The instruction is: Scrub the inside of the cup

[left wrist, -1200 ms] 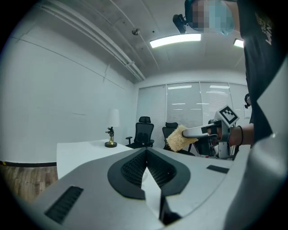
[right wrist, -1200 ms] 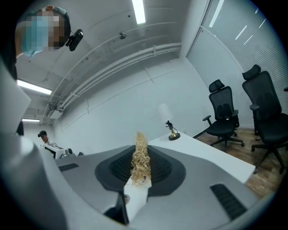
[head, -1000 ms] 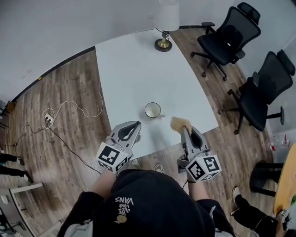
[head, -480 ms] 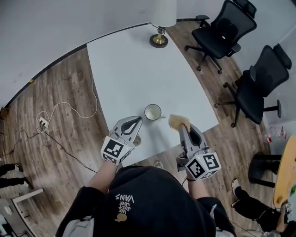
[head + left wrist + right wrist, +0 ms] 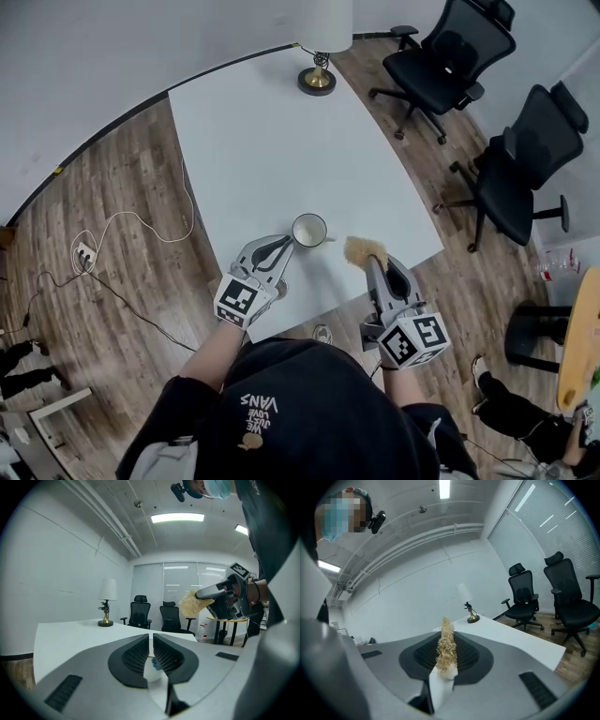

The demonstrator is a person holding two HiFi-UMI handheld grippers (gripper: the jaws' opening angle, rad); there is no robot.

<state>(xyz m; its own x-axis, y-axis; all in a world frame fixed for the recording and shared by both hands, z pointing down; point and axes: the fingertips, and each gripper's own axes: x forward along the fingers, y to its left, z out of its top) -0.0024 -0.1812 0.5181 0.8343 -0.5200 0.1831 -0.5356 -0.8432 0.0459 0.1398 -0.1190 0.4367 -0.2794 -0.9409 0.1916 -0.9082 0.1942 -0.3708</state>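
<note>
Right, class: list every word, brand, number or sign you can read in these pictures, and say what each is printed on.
"VANS", upside down, on the person's black top.
Smaller print beside it: too small to read.
The left gripper and right gripper bear square patterns only, no words.

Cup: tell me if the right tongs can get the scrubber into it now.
Probably yes. The cup stands upright, mouth uncovered; the scrubber in the right tongs is just beside it, nothing between. The left tongs, shut, sit at its other side, clear of the mouth.
</note>
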